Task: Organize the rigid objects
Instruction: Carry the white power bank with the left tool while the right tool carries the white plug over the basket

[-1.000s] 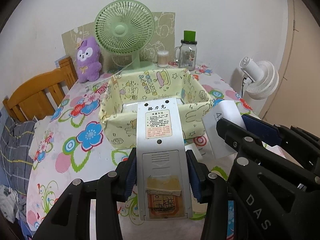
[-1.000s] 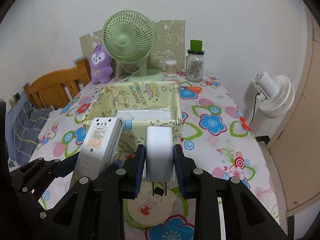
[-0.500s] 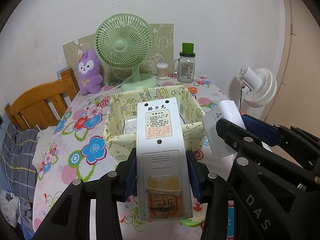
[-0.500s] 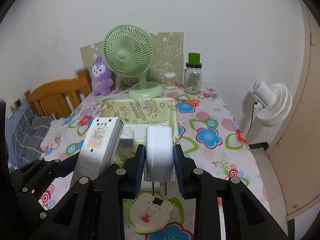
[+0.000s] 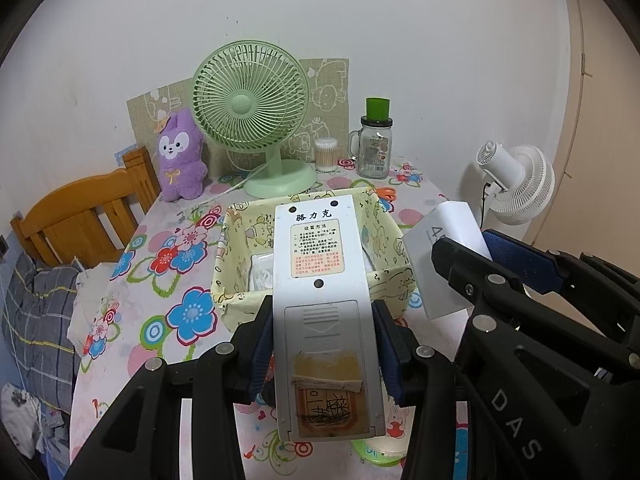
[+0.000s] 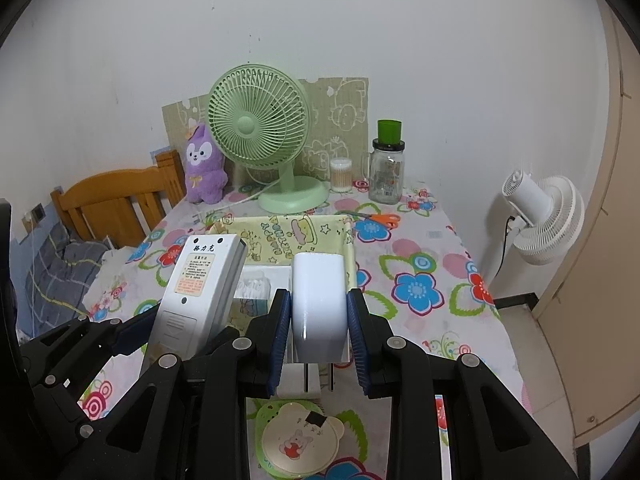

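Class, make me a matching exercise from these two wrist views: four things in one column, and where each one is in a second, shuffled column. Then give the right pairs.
1. remote control
2. white charger plug
3. orange scissors
4. purple plush toy

A. lying on the tablecloth behind the fabric basket
B. beside the green fan
C. clamped in the right gripper
D. clamped in the left gripper

Pairs: 1-D, 2-C, 3-A, 4-B
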### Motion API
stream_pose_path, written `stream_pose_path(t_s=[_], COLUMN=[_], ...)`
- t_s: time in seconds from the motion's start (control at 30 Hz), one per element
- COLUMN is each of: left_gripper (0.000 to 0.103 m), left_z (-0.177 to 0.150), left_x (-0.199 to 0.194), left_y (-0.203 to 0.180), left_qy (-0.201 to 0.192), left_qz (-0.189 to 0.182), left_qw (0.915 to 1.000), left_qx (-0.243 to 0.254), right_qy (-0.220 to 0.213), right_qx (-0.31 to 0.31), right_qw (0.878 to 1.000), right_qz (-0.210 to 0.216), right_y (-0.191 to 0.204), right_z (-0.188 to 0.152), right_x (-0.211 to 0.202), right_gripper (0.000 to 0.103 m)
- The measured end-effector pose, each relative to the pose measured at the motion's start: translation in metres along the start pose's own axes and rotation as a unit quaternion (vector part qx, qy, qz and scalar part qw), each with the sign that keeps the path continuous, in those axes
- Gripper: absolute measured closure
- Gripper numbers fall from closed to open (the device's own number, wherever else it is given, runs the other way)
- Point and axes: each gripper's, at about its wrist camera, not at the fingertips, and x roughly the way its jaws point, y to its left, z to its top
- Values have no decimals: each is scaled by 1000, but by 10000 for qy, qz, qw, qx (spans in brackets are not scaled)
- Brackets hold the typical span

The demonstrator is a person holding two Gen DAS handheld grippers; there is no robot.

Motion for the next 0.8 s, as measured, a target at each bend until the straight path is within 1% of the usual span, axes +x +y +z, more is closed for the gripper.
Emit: stream_pose_path(t_s=[0.33, 0.8], left_gripper=[56, 56], left_z=[10, 29], left_x=[10, 32], left_y=[5, 13], left_qy=[-1, 31], left_qz=[38, 87], left_qw=[10000, 10000], left_qx=[-37, -38], right_qy=[0, 34], right_qx=[-6, 1], right_qw=[10000, 10000], right_qz=[6, 63], right_y=[0, 0], right_z=[10, 29], right_x=[12, 40], right_gripper=[71, 71])
